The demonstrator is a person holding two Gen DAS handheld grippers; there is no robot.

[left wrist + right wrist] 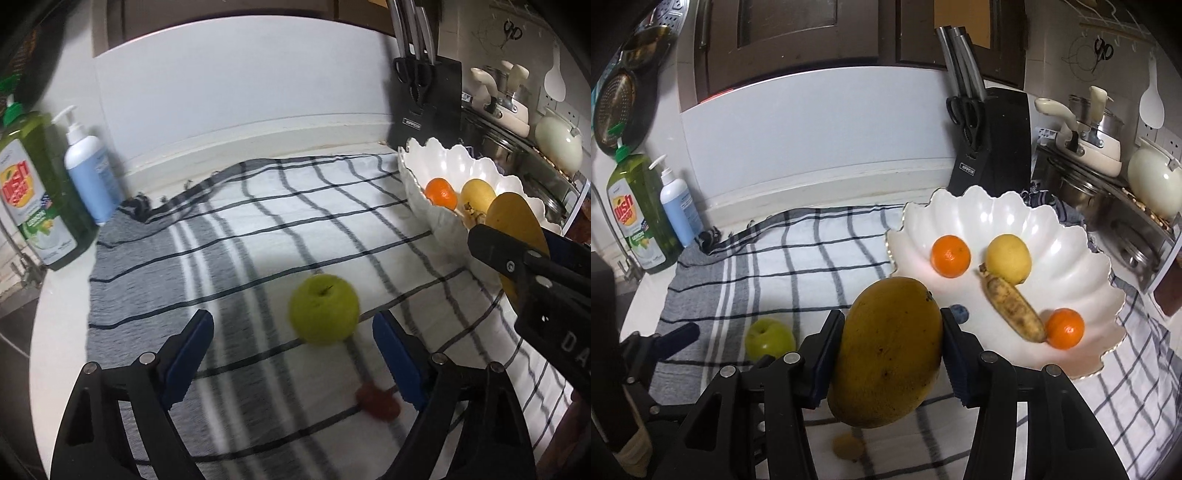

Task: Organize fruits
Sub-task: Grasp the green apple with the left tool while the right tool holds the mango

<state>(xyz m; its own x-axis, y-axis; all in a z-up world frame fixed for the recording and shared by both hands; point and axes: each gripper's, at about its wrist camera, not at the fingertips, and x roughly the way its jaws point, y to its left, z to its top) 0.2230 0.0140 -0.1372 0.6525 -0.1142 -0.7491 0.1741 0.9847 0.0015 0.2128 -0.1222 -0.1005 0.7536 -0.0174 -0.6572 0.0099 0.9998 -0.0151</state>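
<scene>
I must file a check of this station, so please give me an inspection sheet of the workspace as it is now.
Surface: checked cloth over a white counter.
Job's things: white scalloped bowl holds two oranges, a lemon, a banana and a small dark blue fruit; green apple and a small red fruit lie on the cloth.
Clutter: dish soap bottle, pump bottle.
Grippers: left gripper has jaws wide apart near the apple; right gripper clamps a mango.
Cables: nothing seen.
Surroundings: knife block, pots on a rack.
</scene>
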